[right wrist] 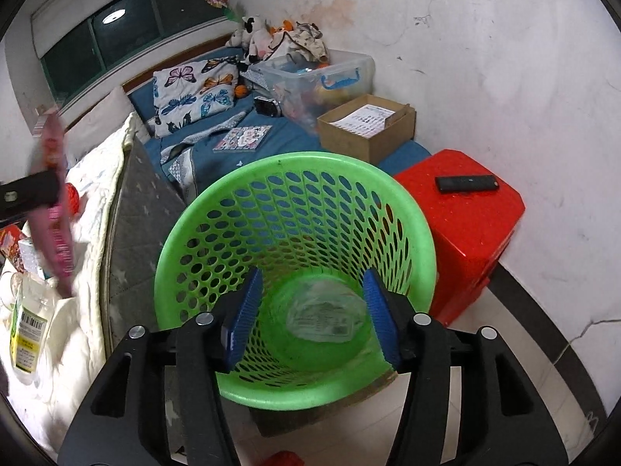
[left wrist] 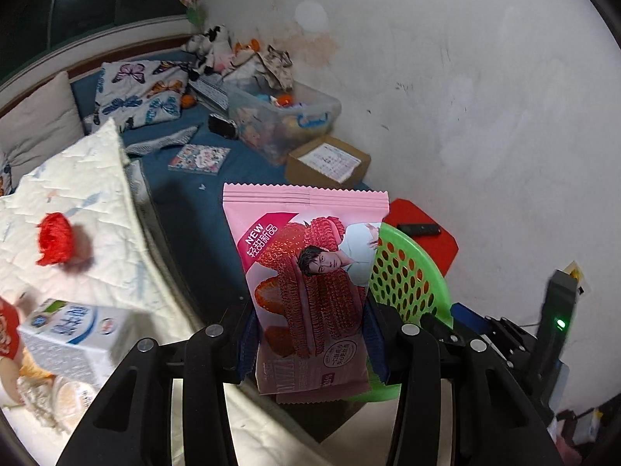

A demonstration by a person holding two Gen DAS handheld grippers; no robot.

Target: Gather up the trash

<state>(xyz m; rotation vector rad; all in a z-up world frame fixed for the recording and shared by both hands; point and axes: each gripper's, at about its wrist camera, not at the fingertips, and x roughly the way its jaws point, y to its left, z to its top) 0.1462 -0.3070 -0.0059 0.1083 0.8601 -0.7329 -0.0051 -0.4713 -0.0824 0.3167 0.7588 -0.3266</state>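
My left gripper (left wrist: pixel 310 345) stands clamped on the lower part of a pink strawberry snack packet (left wrist: pixel 306 272), held upright just short of the green perforated wastebasket (right wrist: pixel 295 256). My right gripper (right wrist: pixel 310 310) hangs over the basket's mouth, its blue pads apart with nothing between them; a clear plastic wrapper (right wrist: pixel 326 314) lies at the basket's bottom.

To finish this step well, I judge the packet should travel on until it is over the middle of the opening, clear of the near rim, and the right gripper should draw aside first so the two tools do not collide; only then should the left pads part.

The right wrist view alone shows the basket's interior, and the packet edge-on at its left edge. The left wrist view alone shows trash still waiting on the quilted bedcover (left wrist: pixel 97 202): a white milk carton (left wrist: pixel 73 334) at its near edge and a red crumpled scrap (left wrist: pixel 56 239) further up.

Beyond the basket stands a red plastic stool (right wrist: pixel 469 229) bearing a black remote (right wrist: pixel 465 183); further along the bed sit a cardboard box (right wrist: pixel 365 132) and a clear storage bin (right wrist: pixel 322 81) against the wall.
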